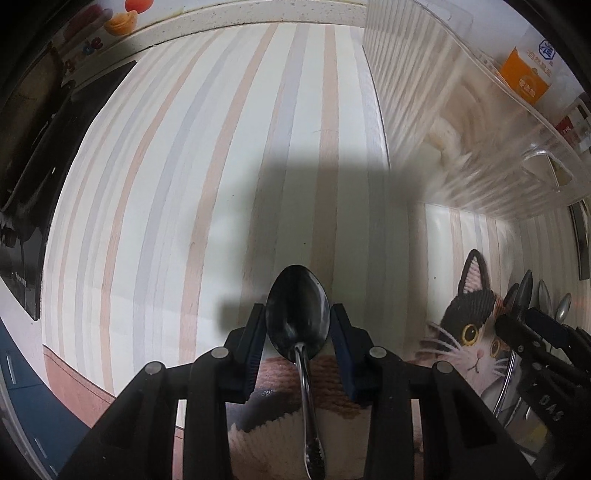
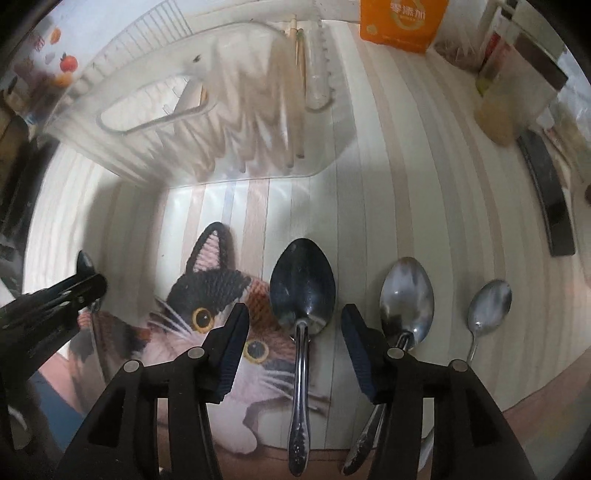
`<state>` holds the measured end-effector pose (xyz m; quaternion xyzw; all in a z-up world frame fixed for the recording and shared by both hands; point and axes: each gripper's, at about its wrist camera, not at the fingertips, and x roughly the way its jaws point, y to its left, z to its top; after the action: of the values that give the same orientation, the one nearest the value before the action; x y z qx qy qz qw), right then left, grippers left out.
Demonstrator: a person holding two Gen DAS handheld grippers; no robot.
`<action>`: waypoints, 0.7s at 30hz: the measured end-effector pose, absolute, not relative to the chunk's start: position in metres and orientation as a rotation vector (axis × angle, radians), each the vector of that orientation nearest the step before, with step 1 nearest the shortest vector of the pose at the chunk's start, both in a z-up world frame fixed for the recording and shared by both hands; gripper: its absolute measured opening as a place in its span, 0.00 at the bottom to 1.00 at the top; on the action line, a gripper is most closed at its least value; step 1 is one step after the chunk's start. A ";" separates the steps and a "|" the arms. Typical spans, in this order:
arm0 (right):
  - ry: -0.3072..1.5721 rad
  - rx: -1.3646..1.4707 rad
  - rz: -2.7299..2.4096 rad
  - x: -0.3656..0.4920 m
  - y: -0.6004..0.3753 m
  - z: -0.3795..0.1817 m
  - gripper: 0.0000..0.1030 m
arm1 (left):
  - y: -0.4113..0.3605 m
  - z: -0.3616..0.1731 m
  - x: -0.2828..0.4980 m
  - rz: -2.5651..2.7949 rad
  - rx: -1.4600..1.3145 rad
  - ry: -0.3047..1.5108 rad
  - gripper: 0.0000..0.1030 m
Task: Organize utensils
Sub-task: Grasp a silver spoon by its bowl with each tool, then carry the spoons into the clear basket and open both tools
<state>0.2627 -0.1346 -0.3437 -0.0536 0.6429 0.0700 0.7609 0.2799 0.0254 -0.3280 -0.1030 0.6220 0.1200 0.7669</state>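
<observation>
Lying between the spread fingers of the left tool [image 1: 298, 328], a dark spoon [image 1: 297, 321] has its bowl level with the fingertips; whether the pads touch it I cannot tell. The right tool [image 2: 295, 325] is open around another large spoon [image 2: 302, 291] resting on the striped counter [image 2: 406, 206], partly on a cat-face mat [image 2: 221, 295]. Just right of that tool lie two more spoons [image 2: 406, 295], side by side. Ahead of it stands a clear plastic basket [image 2: 207, 122] holding chopsticks [image 2: 300, 81], with an orange carton [image 2: 402, 22] beyond.
</observation>
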 end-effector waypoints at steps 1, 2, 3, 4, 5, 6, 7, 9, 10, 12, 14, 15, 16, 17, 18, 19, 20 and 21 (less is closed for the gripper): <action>1.390 -0.138 0.138 0.261 -0.128 -0.344 0.47 | 0.025 -0.326 0.277 0.261 -0.224 1.350 0.30; 1.378 -0.157 0.123 0.259 -0.128 -0.344 0.36 | 0.026 -0.326 0.280 0.263 -0.225 1.348 0.30; 1.378 -0.148 0.128 0.259 -0.128 -0.344 0.36 | 0.024 -0.325 0.282 0.263 -0.222 1.347 0.30; 1.379 -0.139 0.130 0.259 -0.128 -0.344 0.36 | 0.029 -0.326 0.280 0.262 -0.222 1.347 0.30; 1.381 -0.135 0.132 0.259 -0.130 -0.342 0.35 | 0.031 -0.327 0.279 0.262 -0.223 1.347 0.30; 1.381 -0.135 0.133 0.263 -0.127 -0.339 0.35 | 0.031 -0.327 0.279 0.261 -0.226 1.348 0.30; 1.381 -0.131 0.134 0.264 -0.125 -0.338 0.35 | 0.031 -0.325 0.276 0.259 -0.227 1.347 0.30; 1.385 -0.119 0.137 0.268 -0.128 -0.336 0.35 | 0.033 -0.326 0.273 0.258 -0.219 1.344 0.30; 1.384 -0.110 0.137 0.270 -0.133 -0.335 0.35 | 0.035 -0.325 0.267 0.257 -0.219 1.342 0.30; 1.376 -0.098 0.145 0.278 -0.130 -0.331 0.35 | 0.034 -0.317 0.263 0.256 -0.215 1.334 0.30; 1.362 -0.089 0.151 0.281 -0.133 -0.324 0.35 | 0.035 -0.309 0.260 0.258 -0.207 1.324 0.30; 1.357 -0.081 0.155 0.281 -0.134 -0.321 0.35 | 0.036 -0.305 0.258 0.256 -0.205 1.321 0.30; 1.351 -0.072 0.157 0.280 -0.134 -0.316 0.35 | 0.037 -0.300 0.257 0.256 -0.202 1.314 0.30; 1.343 -0.063 0.160 0.280 -0.137 -0.311 0.35 | 0.038 -0.294 0.256 0.254 -0.197 1.307 0.30; 1.333 -0.053 0.165 0.280 -0.140 -0.305 0.35 | 0.039 -0.290 0.256 0.253 -0.194 1.303 0.30; 1.326 -0.046 0.168 0.282 -0.136 -0.302 0.35 | 0.039 -0.285 0.255 0.252 -0.195 1.297 0.30; 1.317 -0.035 0.171 0.282 -0.138 -0.296 0.35 | 0.041 -0.277 0.255 0.252 -0.196 1.288 0.30; 1.307 -0.021 0.175 0.284 -0.141 -0.290 0.35 | 0.044 -0.269 0.255 0.250 -0.194 1.277 0.30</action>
<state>0.2836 -0.1408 -0.2897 -0.0100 0.6073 0.0814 0.7902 0.2546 0.0442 -0.2686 -0.0903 0.5933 0.1161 0.7914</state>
